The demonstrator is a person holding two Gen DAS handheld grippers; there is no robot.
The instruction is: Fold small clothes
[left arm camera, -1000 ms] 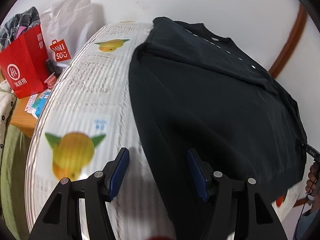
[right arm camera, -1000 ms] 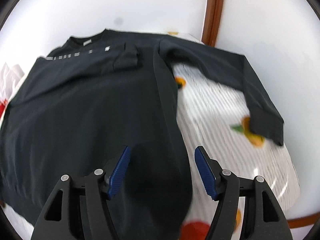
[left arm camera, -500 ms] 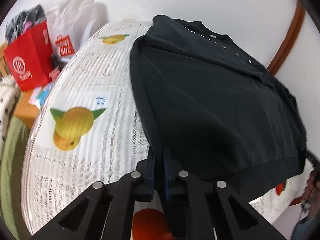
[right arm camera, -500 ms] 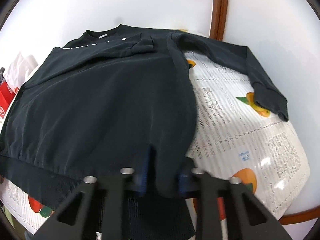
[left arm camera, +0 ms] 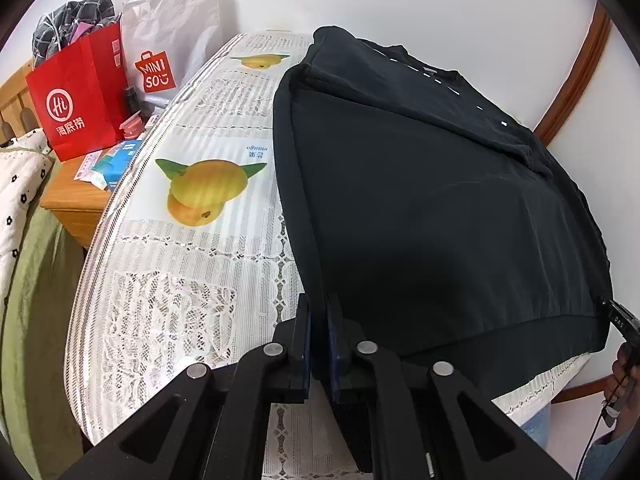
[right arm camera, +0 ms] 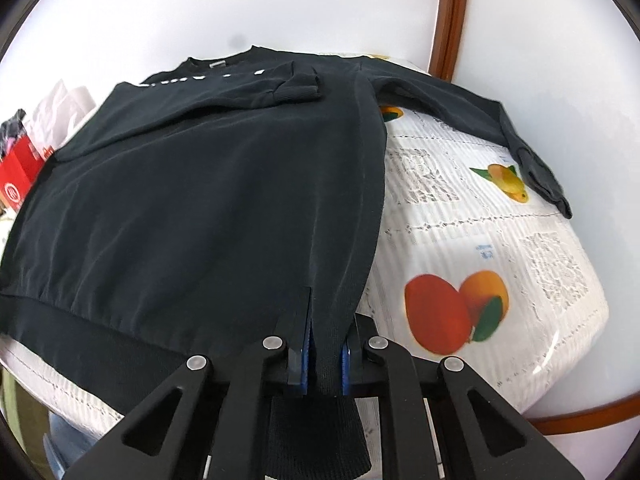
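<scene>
We note a black long-sleeved sweatshirt (right arm camera: 208, 184) spread across a round table (left arm camera: 192, 292), neckline toward the wall, ribbed hem toward us. One sleeve is folded in over the chest, its ribbed cuff (right arm camera: 298, 86) lying near the collar; the other sleeve (right arm camera: 472, 120) stretches out flat over the tablecloth, its cuff near a printed mango. The fabric reads matte and soft, with fine creases and a band of small white marks below the neckline.

Our left gripper (left arm camera: 318, 344) has its blue-padded jaws pressed together on the sweatshirt's hem corner at the side seam. Our right gripper (right arm camera: 324, 354) is likewise clamped on the opposite hem corner, ribbed knit bunched between the pads and hanging below them.

The tablecloth (right arm camera: 500, 248) is white lace-patterned plastic with a slight sheen, printed with mangoes and other fruit. Beside the table, in the left wrist view, stand a red paper bag (left arm camera: 78, 92) and a white Miniso bag (left arm camera: 172, 36) on a wooden cabinet (left arm camera: 74, 200).
</scene>
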